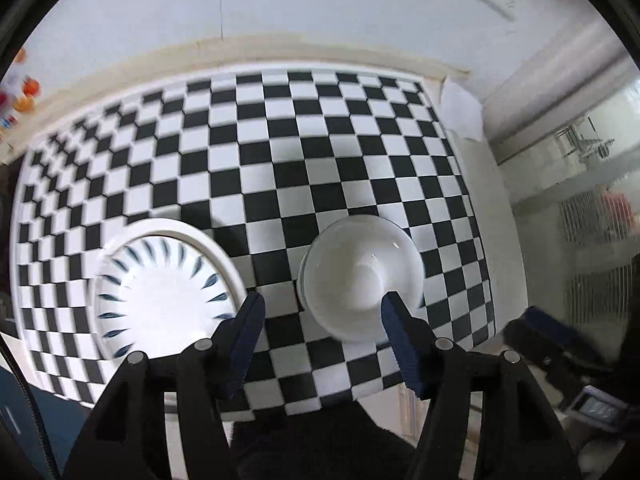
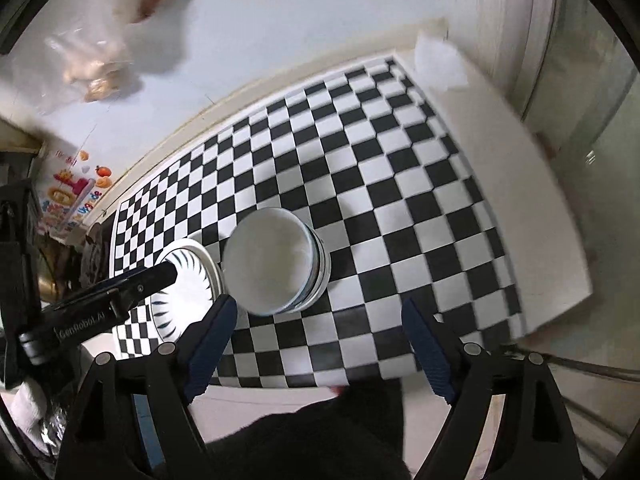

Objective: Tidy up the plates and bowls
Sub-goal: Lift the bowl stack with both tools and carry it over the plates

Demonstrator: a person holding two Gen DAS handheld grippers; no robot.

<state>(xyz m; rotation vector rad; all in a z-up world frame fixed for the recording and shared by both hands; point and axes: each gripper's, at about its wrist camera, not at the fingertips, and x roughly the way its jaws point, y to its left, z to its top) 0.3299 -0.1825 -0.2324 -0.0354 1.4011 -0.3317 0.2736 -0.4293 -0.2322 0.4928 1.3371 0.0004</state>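
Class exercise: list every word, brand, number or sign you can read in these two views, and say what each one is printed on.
"GenRobot.AI": white print on the left tool body, right wrist view.
Label on the right tool body, left wrist view: blurred, unreadable.
Colourful wall stickers: lettering too blurred to read.
Plates and bowls: no text.

On the checkered cloth (image 1: 304, 152), the stack of bowls (image 1: 360, 276) sits just ahead of the left gripper (image 1: 322, 312), toward its right fingertip, which overlaps the stack's near rim in the left wrist view. The stacked plates (image 1: 160, 288) lie to the left of that gripper, their near edge passing behind its left finger. Bowls and plates sit side by side, apart. From the right gripper (image 2: 316, 318), the bowls (image 2: 272, 260) lie ahead and slightly left, the plates (image 2: 184, 280) farther left, partly behind the other gripper's finger.
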